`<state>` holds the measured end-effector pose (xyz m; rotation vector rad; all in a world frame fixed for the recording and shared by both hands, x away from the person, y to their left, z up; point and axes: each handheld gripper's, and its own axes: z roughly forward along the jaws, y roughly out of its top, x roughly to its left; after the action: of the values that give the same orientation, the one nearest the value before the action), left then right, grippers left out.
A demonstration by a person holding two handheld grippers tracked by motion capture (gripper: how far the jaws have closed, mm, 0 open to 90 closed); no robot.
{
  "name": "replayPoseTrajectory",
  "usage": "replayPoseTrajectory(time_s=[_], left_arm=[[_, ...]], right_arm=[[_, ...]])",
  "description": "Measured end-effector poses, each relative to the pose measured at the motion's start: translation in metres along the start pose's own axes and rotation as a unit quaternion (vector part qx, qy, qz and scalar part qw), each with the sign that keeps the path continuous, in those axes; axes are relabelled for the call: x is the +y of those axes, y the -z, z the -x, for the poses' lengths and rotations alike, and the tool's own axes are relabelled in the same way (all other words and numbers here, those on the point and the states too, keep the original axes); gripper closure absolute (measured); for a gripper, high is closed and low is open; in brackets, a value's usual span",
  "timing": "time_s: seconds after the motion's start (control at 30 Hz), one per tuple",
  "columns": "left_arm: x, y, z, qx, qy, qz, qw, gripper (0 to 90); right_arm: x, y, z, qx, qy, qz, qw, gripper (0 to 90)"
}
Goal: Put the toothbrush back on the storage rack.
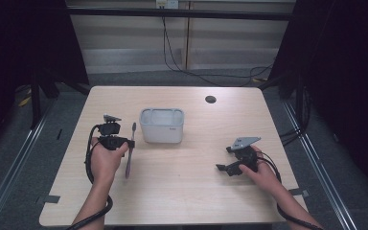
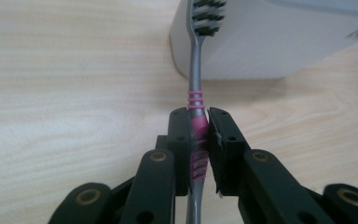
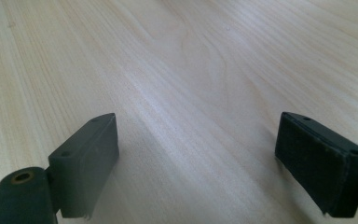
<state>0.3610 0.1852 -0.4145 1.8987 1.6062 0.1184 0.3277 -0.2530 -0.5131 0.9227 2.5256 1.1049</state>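
Note:
A grey toothbrush (image 2: 195, 70) with pink grip rings is clamped by its handle in my left gripper (image 2: 199, 133), bristles pointing away toward a white rectangular holder (image 2: 279, 42). From above, the toothbrush (image 1: 131, 152) hangs just left of the white holder (image 1: 162, 125), with the left gripper (image 1: 128, 143) shut on its middle and lifted off the table. My right gripper (image 1: 223, 165) rests low at the table's right side, its jaws wide apart over bare wood with nothing between the fingertips (image 3: 88, 158).
The light wooden table (image 1: 182, 191) has a small dark round hole (image 1: 211, 99) near its far edge. Cables trail from both grippers off the front edge. Dark curtains and metal rails flank the table.

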Motion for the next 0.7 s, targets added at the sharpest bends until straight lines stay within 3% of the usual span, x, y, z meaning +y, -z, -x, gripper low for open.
replayPoseTrajectory(time_s=[0.3, 0.53, 0.7], left_arm=[[0.007, 0.016, 0.001, -0.008, -0.013, 0.060, 0.9981, 79.7], [0.012, 0.027, 0.003, -0.008, -0.019, 0.111, 0.9936, 79.7], [0.013, 0.030, 0.004, -0.004, -0.024, 0.131, 0.9910, 79.7]], right_arm=[[0.000, 0.000, 0.000, 0.000, 0.000, 0.000, 1.0000, 13.0], [0.000, 0.000, 0.000, 0.001, 0.000, 0.000, 1.0000, 13.1], [0.000, 0.000, 0.000, 0.003, 0.002, 0.000, 1.0000, 13.0]])
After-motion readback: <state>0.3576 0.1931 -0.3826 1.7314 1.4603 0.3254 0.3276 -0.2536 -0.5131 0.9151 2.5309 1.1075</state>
